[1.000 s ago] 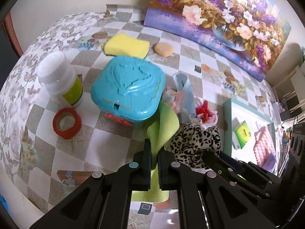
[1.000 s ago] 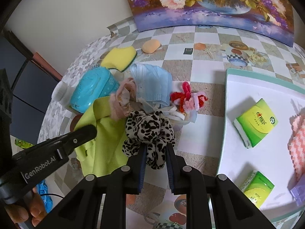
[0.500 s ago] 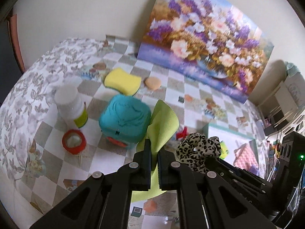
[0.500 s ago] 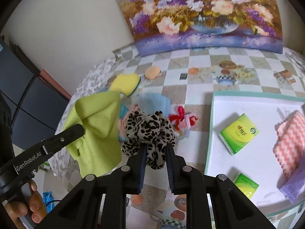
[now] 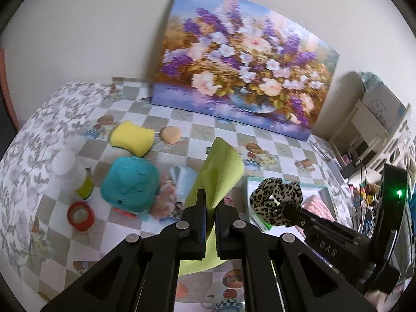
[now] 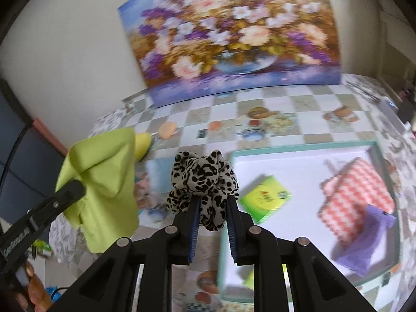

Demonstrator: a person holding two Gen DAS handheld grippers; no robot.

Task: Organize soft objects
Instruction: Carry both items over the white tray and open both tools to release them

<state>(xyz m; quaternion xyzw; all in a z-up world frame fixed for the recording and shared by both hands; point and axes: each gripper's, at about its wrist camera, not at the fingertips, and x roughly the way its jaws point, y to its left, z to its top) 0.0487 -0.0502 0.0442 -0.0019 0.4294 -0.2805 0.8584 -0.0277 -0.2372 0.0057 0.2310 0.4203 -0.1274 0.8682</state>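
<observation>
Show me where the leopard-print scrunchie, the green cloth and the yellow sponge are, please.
leopard-print scrunchie (image 6: pixel 204 179): right wrist view, on its bunched middle.
green cloth (image 5: pixel 223 167): left wrist view, on its upper fold.
yellow sponge (image 5: pixel 131 139): left wrist view, on its top face.

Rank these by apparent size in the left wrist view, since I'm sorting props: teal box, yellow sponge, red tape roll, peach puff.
1. teal box
2. yellow sponge
3. red tape roll and peach puff: too alike, at different distances.
</observation>
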